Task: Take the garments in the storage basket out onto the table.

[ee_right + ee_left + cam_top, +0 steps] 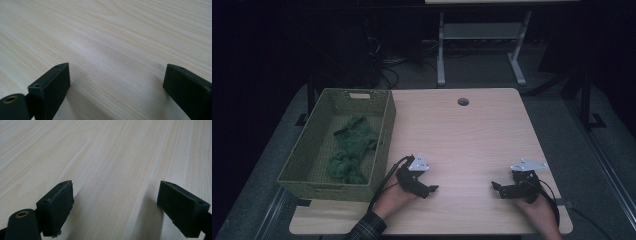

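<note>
Left claw (427, 189) and right claw (498, 187), low over the near part of the worktop (472, 135). Each stands wide, with only bare wood between its jaws; neither holds nor touches any object. In the high view the dim light merges the black jaws with their housings, so the tips are hard to make out. A grey three-cornered plate (418, 163) tops the left claw, and another (528, 164) tops the right. The person's forearms are cut off by the lower edge; a checked sleeve (367, 230) covers the left one.

In the left claw's own view (113, 205), the block-shaped pads (58, 206) are matt black and the left one has a slightly frayed edge. The right claw's own view (116, 87) shows similar flat-faced blocks (51, 87), the right-hand one cut off by the frame. Both look onto pale, straight-grained wood.

A round hole (463, 102) pierces the far side of the worktop. On its left edge, near the left claw, sits an olive woven basket (384, 135) containing a crumpled green cloth (352, 150) whose folds blur together. Dark floor, cables and a white frame (477, 35) lie beyond.
</note>
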A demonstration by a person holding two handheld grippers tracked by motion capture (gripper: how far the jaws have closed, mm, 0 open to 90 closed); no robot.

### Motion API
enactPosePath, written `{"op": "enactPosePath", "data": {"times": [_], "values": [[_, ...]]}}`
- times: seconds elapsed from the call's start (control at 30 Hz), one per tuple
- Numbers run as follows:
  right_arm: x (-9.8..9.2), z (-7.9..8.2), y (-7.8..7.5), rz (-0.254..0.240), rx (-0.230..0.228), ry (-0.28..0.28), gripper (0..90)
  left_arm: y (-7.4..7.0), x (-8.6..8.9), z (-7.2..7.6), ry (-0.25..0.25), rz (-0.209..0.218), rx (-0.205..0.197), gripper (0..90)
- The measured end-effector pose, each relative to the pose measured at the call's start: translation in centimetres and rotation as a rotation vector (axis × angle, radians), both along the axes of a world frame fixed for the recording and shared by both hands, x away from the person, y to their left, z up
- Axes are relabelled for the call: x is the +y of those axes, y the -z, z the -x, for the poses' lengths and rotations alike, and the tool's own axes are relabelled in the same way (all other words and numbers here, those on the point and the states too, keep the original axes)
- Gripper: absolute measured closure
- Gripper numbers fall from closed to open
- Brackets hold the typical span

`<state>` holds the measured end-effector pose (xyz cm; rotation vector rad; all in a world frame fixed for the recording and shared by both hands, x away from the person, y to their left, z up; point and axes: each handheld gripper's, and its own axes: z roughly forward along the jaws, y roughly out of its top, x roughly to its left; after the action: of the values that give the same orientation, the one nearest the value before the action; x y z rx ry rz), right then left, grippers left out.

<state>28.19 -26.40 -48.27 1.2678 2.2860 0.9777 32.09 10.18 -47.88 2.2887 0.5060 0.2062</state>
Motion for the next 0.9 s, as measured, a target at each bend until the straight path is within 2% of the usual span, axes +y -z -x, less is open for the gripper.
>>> {"op": "enactPosePath", "data": {"times": [0.27,0.4,0.6,0.7,0.8,0.9], "values": [[0.0,0.0,0.0,0.000,0.000,0.000,6.9,0.0,0.0,-0.1,0.003,0.001,-0.002,13.4],[0.0,0.0,0.0,0.003,-0.001,-0.003,6.9,-0.1,0.0,-0.1,0.003,-0.015,-0.005,13.8],[0.0,0.0,0.0,0.002,-0.001,-0.003,6.9,-0.6,0.1,-0.1,-0.014,-0.049,-0.028,14.2],[0.0,0.0,0.0,0.002,-0.001,-0.003,6.9,-0.6,0.1,-0.2,-0.014,-0.052,-0.022,14.2],[0.0,0.0,0.0,0.002,-0.002,-0.008,6.9,-0.7,0.2,-0.3,-0.018,-0.030,0.002,14.2],[0.0,0.0,0.0,0.001,0.001,-0.009,6.9,-1.0,0.4,-0.4,-0.018,-0.042,-0.001,14.4]]}}
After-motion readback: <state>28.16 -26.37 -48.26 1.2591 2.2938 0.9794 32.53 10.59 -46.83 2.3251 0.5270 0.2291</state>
